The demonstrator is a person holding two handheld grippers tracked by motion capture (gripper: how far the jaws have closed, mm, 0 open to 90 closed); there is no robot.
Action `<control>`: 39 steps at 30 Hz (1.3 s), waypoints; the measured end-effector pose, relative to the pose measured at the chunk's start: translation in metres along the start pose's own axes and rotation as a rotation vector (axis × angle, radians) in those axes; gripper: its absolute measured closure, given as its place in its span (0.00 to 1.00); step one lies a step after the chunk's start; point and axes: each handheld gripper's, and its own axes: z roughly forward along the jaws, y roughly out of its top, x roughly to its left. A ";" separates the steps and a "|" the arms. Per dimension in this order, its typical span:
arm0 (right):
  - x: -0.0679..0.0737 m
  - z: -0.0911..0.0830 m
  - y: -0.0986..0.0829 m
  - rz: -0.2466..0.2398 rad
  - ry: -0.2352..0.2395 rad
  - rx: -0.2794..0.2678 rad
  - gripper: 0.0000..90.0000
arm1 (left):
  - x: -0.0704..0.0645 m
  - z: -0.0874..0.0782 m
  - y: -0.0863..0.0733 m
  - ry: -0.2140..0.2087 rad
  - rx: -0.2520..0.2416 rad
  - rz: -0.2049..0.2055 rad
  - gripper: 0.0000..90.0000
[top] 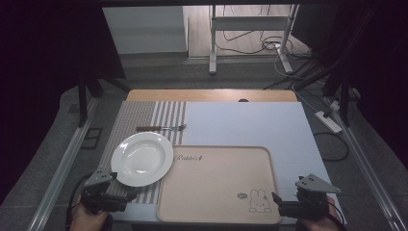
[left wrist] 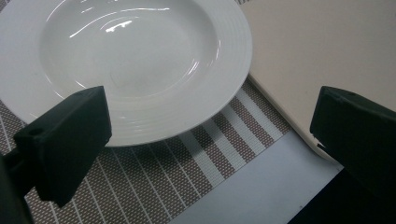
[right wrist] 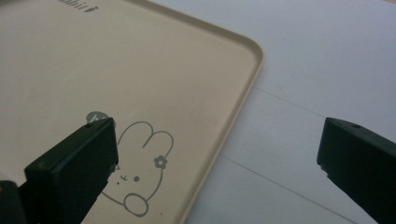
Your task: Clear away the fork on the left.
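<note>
Both tongs gape; L tongs near plate, rim up, round.

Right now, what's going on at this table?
A person holds a gripper in each hand at the near edge. The left gripper is open beside the white plate on the striped placemat, gripping nothing. The right gripper is open by the beige tray, near its rabbit drawing. A fork lies beyond the plate, untouched.
</note>
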 end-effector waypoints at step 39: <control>0.006 0.003 0.001 -0.075 0.035 0.026 0.00 | 0.002 0.006 0.009 -0.043 0.022 0.030 0.02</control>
